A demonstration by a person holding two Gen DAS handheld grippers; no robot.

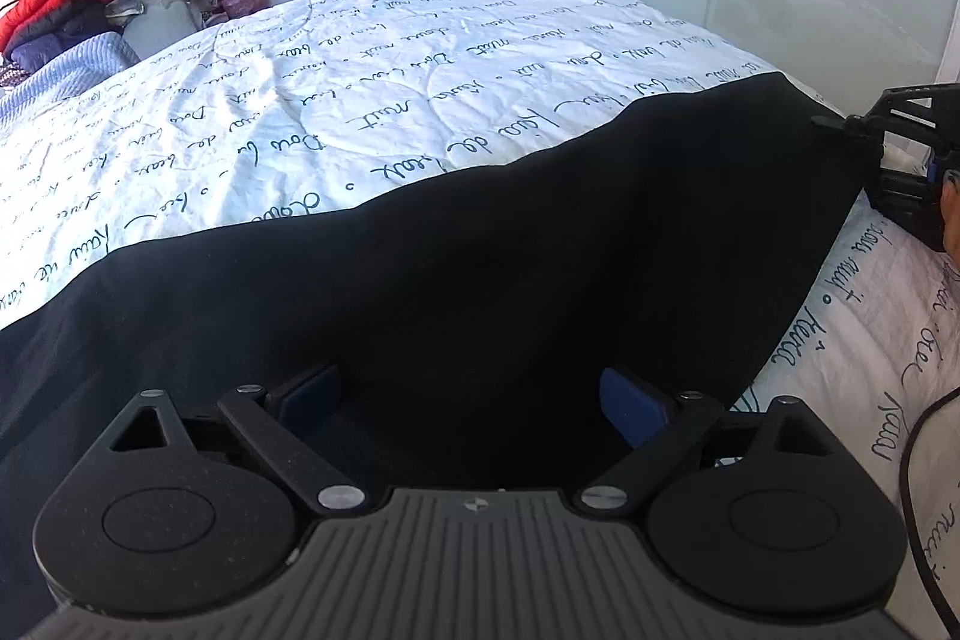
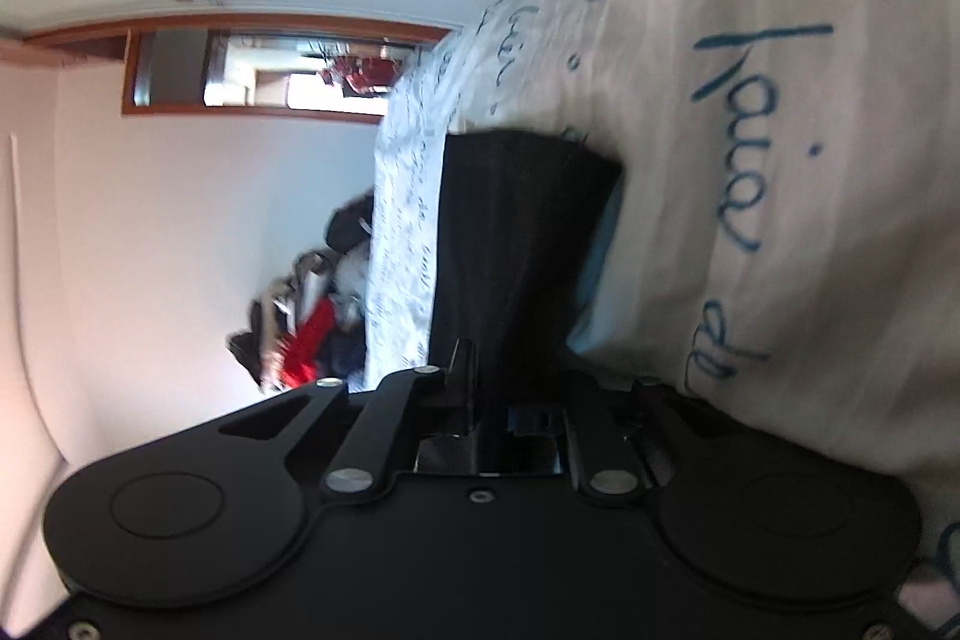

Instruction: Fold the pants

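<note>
One black pants (image 1: 480, 250) | left tongs (image 1: 474, 400) spread, empty | right tongs (image 2: 510, 388) clamping pants

The left wrist camera looks steeply down, close over black fabric pants (image 1: 480, 250) on the white script-printed bed sheet (image 1: 300, 88). The right wrist camera, rolled sideways, faces nearly level along the same pants, toward the shared wood-framed doorway (image 2: 270, 70).

Right tool (image 2: 480, 376), rolled sideways, jaws closed on the edge of the black pants (image 2: 516, 244). The pants lie against the bed's script-printed sheet (image 2: 780, 160); a blurred clothes pile (image 2: 306, 334) sits beyond the bed.
</note>
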